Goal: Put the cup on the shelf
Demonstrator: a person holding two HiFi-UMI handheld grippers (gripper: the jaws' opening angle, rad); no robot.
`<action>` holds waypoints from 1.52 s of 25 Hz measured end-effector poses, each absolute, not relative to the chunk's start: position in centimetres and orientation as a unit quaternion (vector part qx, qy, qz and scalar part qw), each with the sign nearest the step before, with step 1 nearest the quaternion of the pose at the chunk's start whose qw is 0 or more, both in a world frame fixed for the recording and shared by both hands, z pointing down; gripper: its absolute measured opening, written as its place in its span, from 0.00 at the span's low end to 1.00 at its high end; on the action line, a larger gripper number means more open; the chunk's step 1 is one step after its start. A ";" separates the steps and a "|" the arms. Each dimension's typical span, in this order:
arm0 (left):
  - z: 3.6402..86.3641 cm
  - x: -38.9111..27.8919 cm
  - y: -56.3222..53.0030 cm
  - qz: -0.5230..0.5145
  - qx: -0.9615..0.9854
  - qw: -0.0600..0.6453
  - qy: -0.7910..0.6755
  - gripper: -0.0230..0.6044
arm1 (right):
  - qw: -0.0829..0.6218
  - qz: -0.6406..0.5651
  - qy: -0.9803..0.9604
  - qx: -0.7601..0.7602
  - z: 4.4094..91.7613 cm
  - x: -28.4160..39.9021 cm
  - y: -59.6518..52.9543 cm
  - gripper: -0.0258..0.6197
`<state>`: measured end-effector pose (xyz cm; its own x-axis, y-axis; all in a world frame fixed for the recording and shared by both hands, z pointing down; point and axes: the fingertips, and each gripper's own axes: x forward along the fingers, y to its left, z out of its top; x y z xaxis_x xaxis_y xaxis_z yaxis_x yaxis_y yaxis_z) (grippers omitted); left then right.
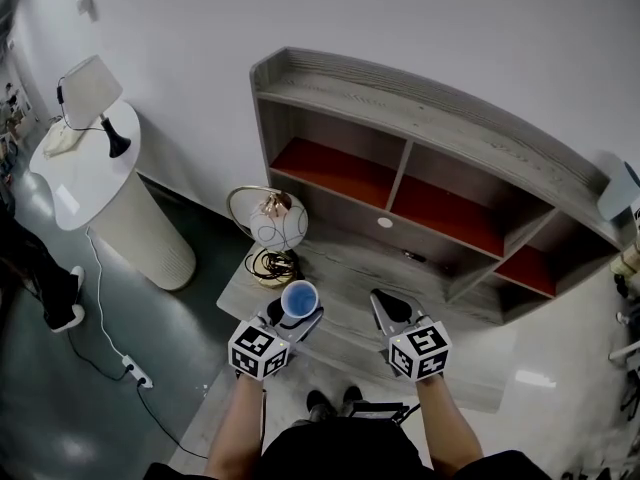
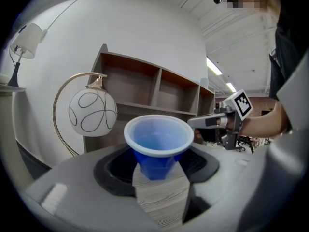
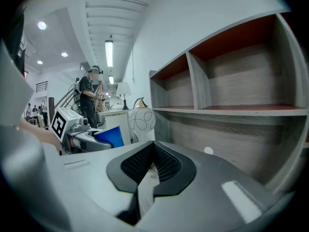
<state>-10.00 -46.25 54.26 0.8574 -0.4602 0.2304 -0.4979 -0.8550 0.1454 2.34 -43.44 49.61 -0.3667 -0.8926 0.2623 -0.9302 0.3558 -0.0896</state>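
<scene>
**Blue cup** (image 2: 158,144): upright, mouth up, pale rim. Clamped low on its body between the pads of the left gripper (image 2: 157,166). Carried in the air in front of the shelf (image 1: 420,168), above the grey wood ledge (image 1: 345,268) at its foot, and resting on no board of it

**Left gripper:** jaws part-way apart, closed on the cup from both sides. Marker cube at the rear, pointing toward the shelf. Seen from the head view just beside the right gripper (image 3: 152,161), the two level with each other and not touching

**Right gripper:** jaws narrow, apparently meeting at the tips, though the view into the gap lower down is poor. Nothing between them, and likewise aimed at the shelf

**Shelf:** grey wood with a curved top board. Open compartments split by upright dividers, several with red floors, all bare in the views given

**Globe lamp** (image 1: 277,221): white ball with dark line pattern, hung from a brass arc. Standing on the left end of the ledge, left of the cup and apart from it, with a coil of dark cable (image 1: 270,264) at its base

**Pedestal** (image 1: 110,203): white and round, well left of the shelf, bearing a table lamp (image 1: 90,93) with a pale shade

**Power strip** (image 1: 133,370): white, on the floor near the pedestal, cord running up to it
</scene>
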 end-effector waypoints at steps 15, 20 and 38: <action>53.7 -8.0 -47.5 0.102 0.953 0.096 -0.267 0.46 | 0.072 0.111 -0.834 0.535 49.2 3.8 -45.2 0.06; 53.6 -7.2 -47.2 0.107 0.953 0.096 -0.267 0.46 | 0.072 0.109 -0.838 0.530 49.1 4.3 -45.1 0.06; 47.8 -5.7 -47.4 0.160 0.940 0.113 -0.279 0.45 | 0.097 0.057 -0.873 0.475 44.9 4.1 -44.0 0.06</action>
<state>-5.68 -47.40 47.82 0.7923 -0.4893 0.3646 -0.5615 -0.8185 0.1218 4.11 -44.05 44.89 -0.5307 -0.8174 0.2241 -0.8396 0.5432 -0.0074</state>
